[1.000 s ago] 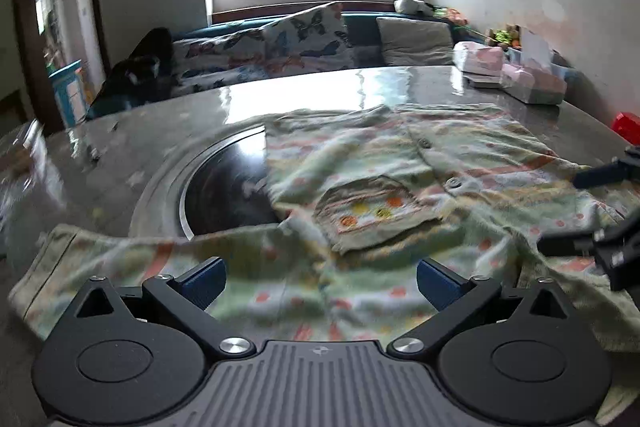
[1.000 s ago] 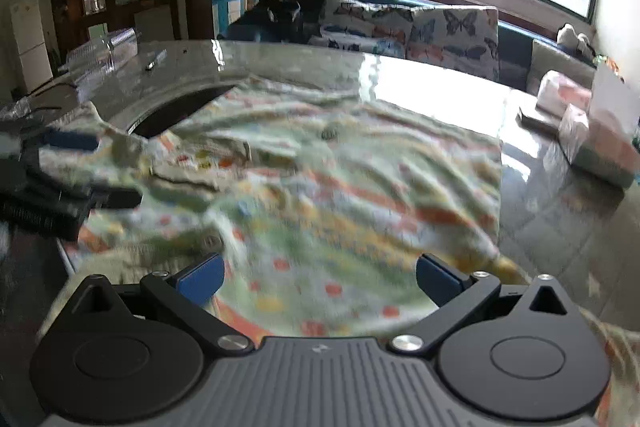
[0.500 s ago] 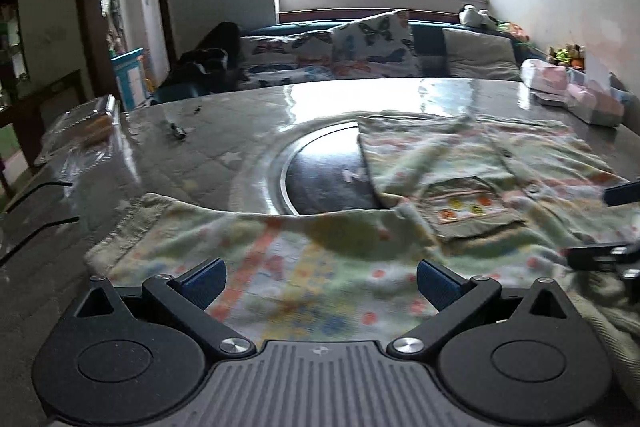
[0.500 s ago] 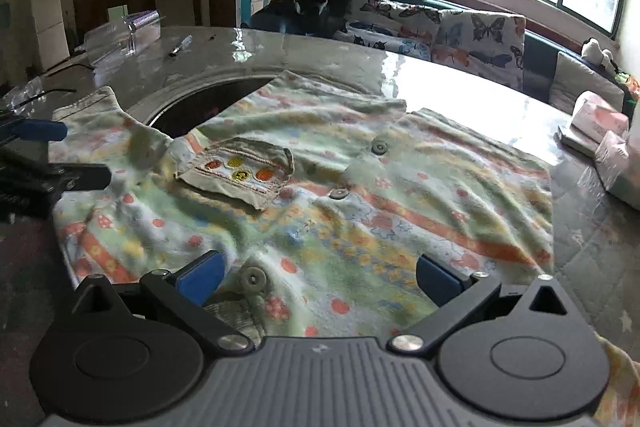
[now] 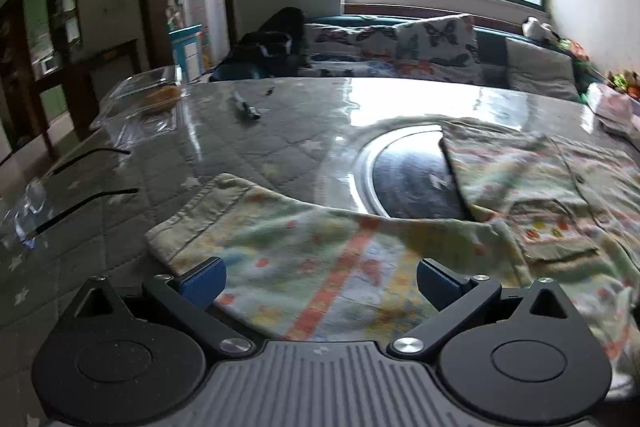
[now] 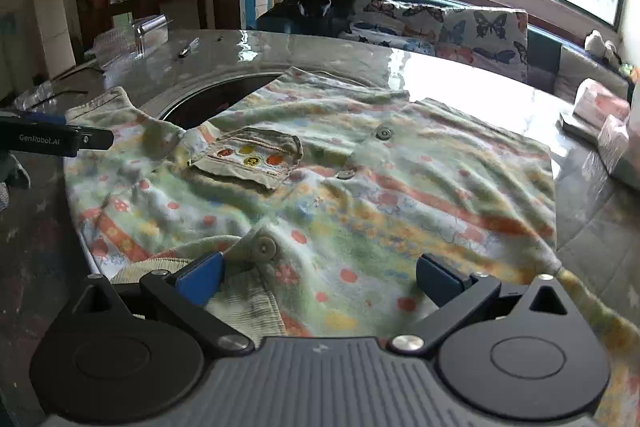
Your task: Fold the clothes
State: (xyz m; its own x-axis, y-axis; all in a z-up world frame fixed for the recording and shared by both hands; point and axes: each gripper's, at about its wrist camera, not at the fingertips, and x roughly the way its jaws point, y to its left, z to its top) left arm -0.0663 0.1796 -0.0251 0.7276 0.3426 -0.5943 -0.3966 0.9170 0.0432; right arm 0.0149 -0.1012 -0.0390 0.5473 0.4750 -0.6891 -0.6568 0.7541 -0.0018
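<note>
Both jaws gape: left gripper point(image 5: 320, 281) over the shirt point(image 6: 360, 195) sleeve, right gripper point(image 6: 318, 277) at its collar, lower centre.

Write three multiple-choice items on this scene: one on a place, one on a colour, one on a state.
1. Where does the pen lie?
A. on the shirt
B. on the bare table, beyond the sleeve
C. in the dark well

2. What colour are the gripper pads?
A. blue
B. red
C. white

3. How do the right gripper jaws stand?
A. shut on a button
B. shut on the pocket
C. open over the shirt

Key: B, it rests on the table, clear of the sleeve; A, both pads show blue; C, the pads stand wide apart with cloth between.
</note>
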